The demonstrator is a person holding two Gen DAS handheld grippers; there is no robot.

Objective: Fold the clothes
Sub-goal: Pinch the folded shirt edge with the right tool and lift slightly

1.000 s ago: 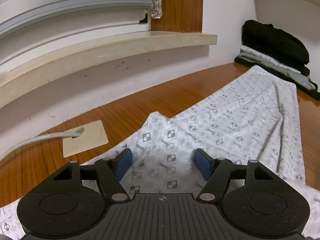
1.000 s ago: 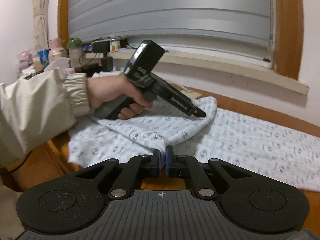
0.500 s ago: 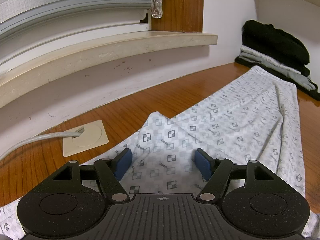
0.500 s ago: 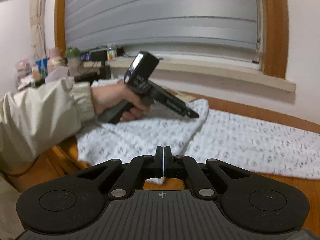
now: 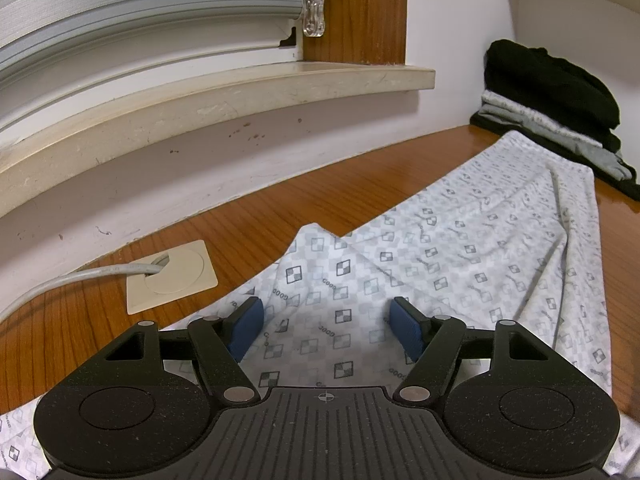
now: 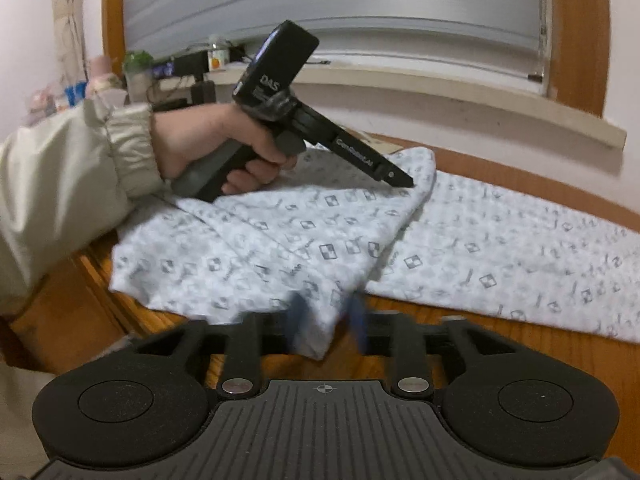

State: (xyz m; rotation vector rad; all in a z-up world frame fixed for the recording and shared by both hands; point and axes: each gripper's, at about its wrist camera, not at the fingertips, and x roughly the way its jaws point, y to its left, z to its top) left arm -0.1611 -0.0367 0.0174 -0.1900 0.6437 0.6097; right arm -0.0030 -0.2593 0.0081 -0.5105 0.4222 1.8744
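A: We can't read the right gripper (image 6: pixel 326 318) cleanly; its blue pads are smeared by motion blur, with a corner of the patterned cloth (image 6: pixel 312 332) hanging between them.

B: Agreed. The left gripper (image 6: pixel 400 180) tips vanish against the fabric, too (side-on view). The clutter on the windowsill (image 6: pixel 132 72) is too small and soft for us to name.

Windowsill (image 5: pixel 224 92), blind (image 5: pixel 140 4), cable grommet (image 5: pixel 172 276)

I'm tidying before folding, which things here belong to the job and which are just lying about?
Job: white checker-print garment, spread on brown wooden table; stack of folded black and grey clothes.

Lying about: beige square cable cover, grey cable, clutter on the windowsill.
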